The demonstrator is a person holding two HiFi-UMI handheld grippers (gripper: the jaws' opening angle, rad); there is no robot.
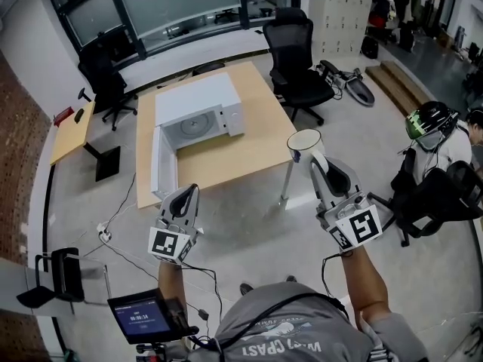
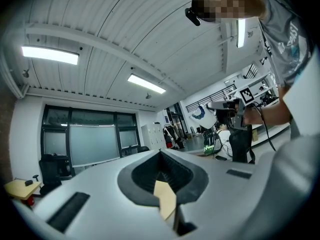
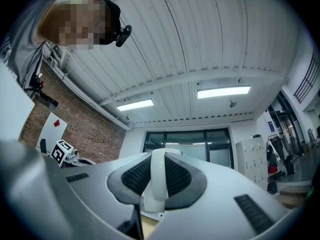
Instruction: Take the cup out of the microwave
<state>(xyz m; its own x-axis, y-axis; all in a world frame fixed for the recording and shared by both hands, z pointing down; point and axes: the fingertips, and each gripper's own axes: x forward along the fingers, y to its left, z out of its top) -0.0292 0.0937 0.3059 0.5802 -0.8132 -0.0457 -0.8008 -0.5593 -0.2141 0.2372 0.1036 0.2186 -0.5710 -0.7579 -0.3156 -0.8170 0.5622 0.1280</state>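
Note:
A white microwave [image 1: 200, 111] stands on the wooden table [image 1: 256, 145] with its door [image 1: 162, 164] swung open toward me. In the head view the white cup [image 1: 304, 141] hangs in the air off the table's near right corner, and my right gripper [image 1: 314, 159] is shut on it. The right gripper view shows a white part of the cup [image 3: 156, 184] pinched between the dark pads [image 3: 135, 176]. My left gripper [image 1: 183, 200] is shut and holds nothing, out in front of the open door. The left gripper view shows the cup [image 2: 202, 115] held out at the right.
Black office chairs [image 1: 298, 59] [image 1: 102, 74] stand behind the table. A person in a helmet [image 1: 432, 123] sits at the right. A small side table [image 1: 72, 130] is at the left, cables trail over the floor [image 1: 121, 240], and a screen on a stand [image 1: 143, 317] is near my feet.

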